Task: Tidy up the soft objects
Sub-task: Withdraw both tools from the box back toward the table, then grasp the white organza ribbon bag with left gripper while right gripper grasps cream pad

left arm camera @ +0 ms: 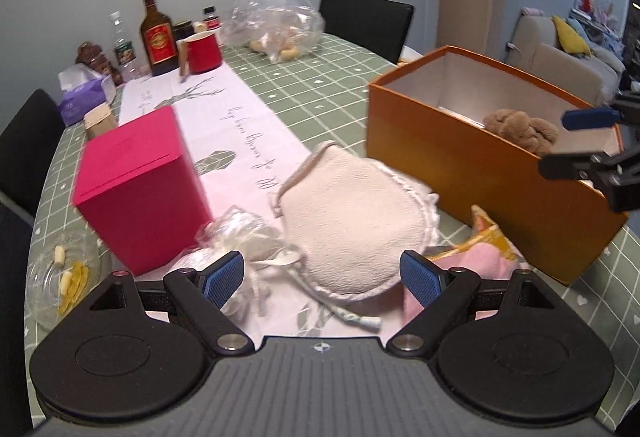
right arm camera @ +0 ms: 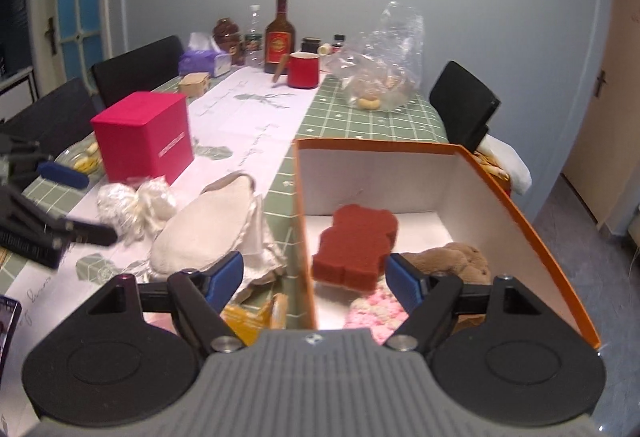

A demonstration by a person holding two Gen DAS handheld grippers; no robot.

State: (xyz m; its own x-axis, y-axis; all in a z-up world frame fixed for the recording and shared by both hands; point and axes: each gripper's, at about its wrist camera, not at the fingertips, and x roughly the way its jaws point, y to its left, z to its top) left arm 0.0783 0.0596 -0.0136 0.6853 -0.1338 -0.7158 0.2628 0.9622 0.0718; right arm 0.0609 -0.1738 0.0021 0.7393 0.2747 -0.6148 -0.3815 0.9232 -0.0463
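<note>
Pouch [left arm camera: 356,225] lies between cube box [left arm camera: 140,189] and open box [left arm camera: 480,165].

Green tablecloth w/ white grid lines [left arm camera: 320,85]. White cloth runner w/ grey-green deer print & script [left arm camera: 224,117]. Orange cardboard box, white inside [right arm camera: 520,205]. Magenta cube box [left arm camera: 136,189]. Rust-red bear-shaped sponge [right arm camera: 356,241]. Beige terry pouch [left arm camera: 356,229]. Pink-white knit piece [right arm camera: 376,313]. Red mug [left arm camera: 204,53].

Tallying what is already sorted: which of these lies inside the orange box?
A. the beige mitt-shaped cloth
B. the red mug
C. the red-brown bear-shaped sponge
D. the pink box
C: the red-brown bear-shaped sponge lies on the floor of the orange box, beside a brown plush toy.
</note>
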